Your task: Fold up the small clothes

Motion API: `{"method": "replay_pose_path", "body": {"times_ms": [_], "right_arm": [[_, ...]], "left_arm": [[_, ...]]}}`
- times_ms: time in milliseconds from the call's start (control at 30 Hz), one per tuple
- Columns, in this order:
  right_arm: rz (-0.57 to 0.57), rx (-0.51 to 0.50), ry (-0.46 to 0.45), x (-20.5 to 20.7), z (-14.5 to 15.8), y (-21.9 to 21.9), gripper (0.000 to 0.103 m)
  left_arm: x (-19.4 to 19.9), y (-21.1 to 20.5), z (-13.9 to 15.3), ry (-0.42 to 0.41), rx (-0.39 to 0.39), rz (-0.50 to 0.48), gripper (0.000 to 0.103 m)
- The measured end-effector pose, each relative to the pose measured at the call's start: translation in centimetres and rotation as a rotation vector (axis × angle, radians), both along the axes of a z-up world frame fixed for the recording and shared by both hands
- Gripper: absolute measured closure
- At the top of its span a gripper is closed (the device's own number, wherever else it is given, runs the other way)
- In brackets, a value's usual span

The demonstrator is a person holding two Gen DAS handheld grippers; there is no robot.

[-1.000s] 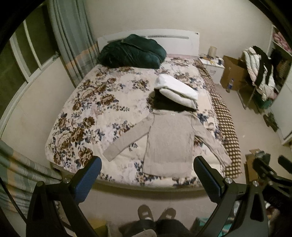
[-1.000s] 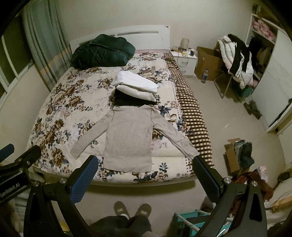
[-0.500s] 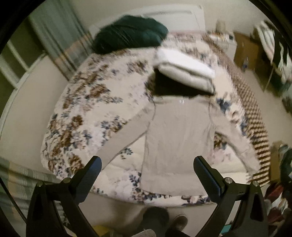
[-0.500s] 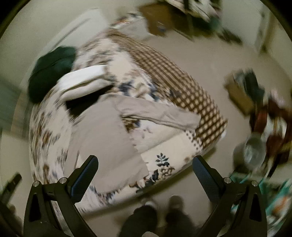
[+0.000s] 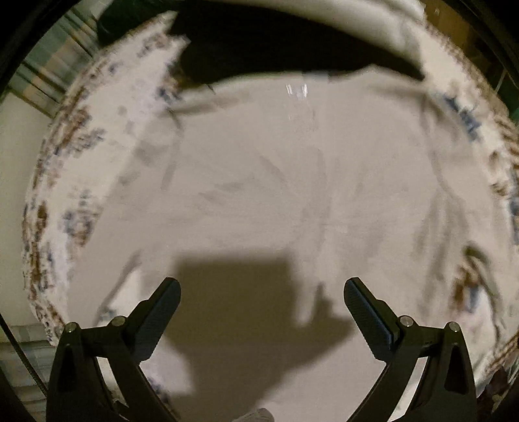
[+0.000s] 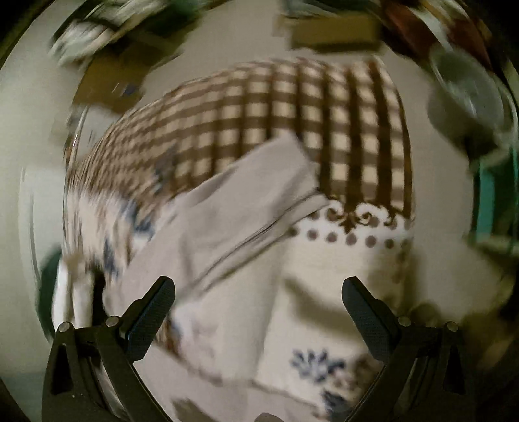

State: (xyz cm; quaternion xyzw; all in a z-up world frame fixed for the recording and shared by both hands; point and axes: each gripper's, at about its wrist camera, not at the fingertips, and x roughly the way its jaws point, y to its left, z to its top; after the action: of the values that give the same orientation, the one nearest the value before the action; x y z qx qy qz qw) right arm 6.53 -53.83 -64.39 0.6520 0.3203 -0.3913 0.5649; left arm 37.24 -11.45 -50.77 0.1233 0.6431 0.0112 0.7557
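A beige long-sleeved top [image 5: 259, 181] lies flat on the floral bedspread [image 5: 107, 107] and fills most of the left wrist view. My left gripper [image 5: 262, 293] is open and empty, low over the top's body, and casts a shadow on it. In the right wrist view the top's right sleeve [image 6: 246, 207] runs diagonally, its cuff near the brown checked blanket [image 6: 292, 107]. My right gripper [image 6: 259, 292] is open and empty, just above the sleeve. Both views are blurred.
A black garment [image 5: 275, 42] and a white folded item [image 5: 366, 22] lie just beyond the top's collar. The checked blanket hangs at the bed's right edge. Blurred clutter and the floor [image 6: 227, 29] lie beyond it.
Both grippers have dropped sharply toward the bed. The left has closed in on the top's body. The right has swung right and down over the right sleeve.
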Motion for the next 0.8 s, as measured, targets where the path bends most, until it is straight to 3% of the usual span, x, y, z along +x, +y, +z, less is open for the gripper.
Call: {"method": "replay_pose_path", "body": {"times_ms": [133, 300, 367, 433, 600, 800], "right_arm": [[-0.151, 0.001, -0.093, -0.7, -5.0, -1.4, 0.004], [-0.276, -0.085, -0.204, -0.5, -7.4, -2.9, 0.007], [-0.316, -0.094, -0.228, -0.5, -7.8, -3.5, 0.027], [-0.327, -0.076, -0.216, -0.4, -8.1, -4.4, 0.088], [-0.285, -0.139, -0.16, -0.4, -5.6, -6.1, 0.094], [-0.04, -0.269, -0.195, 5.5, 3.9, -6.4, 0.095]], "left_arm": [[0.4, -0.5, -3.4, 0.03, 0.017, -0.012, 0.0], [0.0, -0.4, -4.4, 0.024, -0.021, 0.016, 0.0], [-0.2, -0.5, -4.2, 0.016, -0.02, 0.015, 0.0], [-0.5, -0.7, -3.9, 0.01, -0.02, 0.015, 0.0], [-1.0, -0.9, -3.1, 0.036, -0.04, 0.025, 0.0], [-0.6, 1.3, -0.3, 0.034, -0.104, 0.061, 0.0]]}}
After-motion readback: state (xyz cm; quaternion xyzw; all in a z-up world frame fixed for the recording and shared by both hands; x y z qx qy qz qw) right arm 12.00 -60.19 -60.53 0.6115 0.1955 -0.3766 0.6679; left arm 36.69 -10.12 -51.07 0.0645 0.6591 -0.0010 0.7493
